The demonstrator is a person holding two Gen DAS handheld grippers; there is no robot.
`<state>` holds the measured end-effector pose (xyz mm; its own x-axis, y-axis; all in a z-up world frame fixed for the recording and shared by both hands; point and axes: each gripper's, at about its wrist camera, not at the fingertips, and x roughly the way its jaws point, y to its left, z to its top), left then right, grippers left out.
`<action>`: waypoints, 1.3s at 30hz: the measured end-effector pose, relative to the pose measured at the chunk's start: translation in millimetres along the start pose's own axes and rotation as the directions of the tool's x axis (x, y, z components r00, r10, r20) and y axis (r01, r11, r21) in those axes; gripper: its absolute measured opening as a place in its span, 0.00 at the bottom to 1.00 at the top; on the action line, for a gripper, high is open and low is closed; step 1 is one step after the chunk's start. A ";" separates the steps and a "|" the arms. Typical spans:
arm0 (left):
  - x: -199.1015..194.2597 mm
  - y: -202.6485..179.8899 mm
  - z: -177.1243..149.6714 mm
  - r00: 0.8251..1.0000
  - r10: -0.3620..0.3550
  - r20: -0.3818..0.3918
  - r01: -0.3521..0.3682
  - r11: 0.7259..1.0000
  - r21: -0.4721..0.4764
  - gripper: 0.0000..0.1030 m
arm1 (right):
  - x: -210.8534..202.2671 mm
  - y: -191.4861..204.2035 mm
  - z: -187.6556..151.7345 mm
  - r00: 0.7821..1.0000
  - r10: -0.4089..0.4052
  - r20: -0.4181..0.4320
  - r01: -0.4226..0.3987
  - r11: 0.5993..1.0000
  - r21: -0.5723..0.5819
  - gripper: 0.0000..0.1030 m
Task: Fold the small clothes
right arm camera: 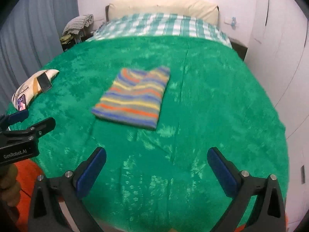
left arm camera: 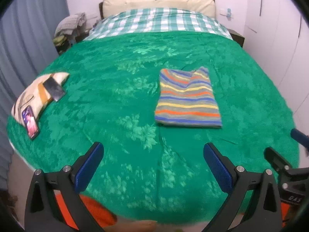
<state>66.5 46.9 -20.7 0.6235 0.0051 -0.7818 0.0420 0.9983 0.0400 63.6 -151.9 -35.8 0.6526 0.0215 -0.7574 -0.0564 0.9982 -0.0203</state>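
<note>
Black hand-held gripper (left arm camera: 153,154) w/ blue pads (left arm camera: 89,166)

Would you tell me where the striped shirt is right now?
The folded striped shirt lies on the green blanket, right of centre in the left wrist view, beyond both open grippers.

We count one folded striped shirt (left arm camera: 187,98), two phones (left arm camera: 30,121) at nine o'clock, one cushion (left arm camera: 29,96), two grippers (left arm camera: 152,158).
</note>
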 end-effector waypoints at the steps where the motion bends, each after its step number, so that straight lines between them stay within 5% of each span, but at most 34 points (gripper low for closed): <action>1: -5.4 1.4 0.1 1.000 -0.004 -0.002 0.004 1.000 -0.007 1.00 | -7.9 1.9 2.3 1.000 -0.005 0.005 0.005 1.000 -0.005 1.00; 9: -34.4 6.8 -11.6 1.000 0.014 0.024 -0.013 1.000 -0.024 1.00 | -61.8 5.0 6.0 0.998 -0.001 0.067 0.002 1.000 -0.013 1.00; 20: -37.8 -13.3 -14.6 1.000 0.013 0.022 -0.013 1.000 0.008 1.00 | -78.9 -6.6 1.0 0.995 -0.066 0.069 0.067 0.998 -0.016 1.00; 39: -47.9 -17.5 -12.0 0.998 0.032 0.050 -0.032 0.999 0.005 1.00 | -89.0 -8.7 1.1 0.995 -0.064 0.080 0.065 0.998 -0.010 1.00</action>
<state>26.5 29.9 8.5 0.6624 0.0342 -0.7484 0.0256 0.9973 0.0682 6.9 -162.4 32.5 0.7132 -0.0383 -0.6999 -0.0212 0.9969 -0.0761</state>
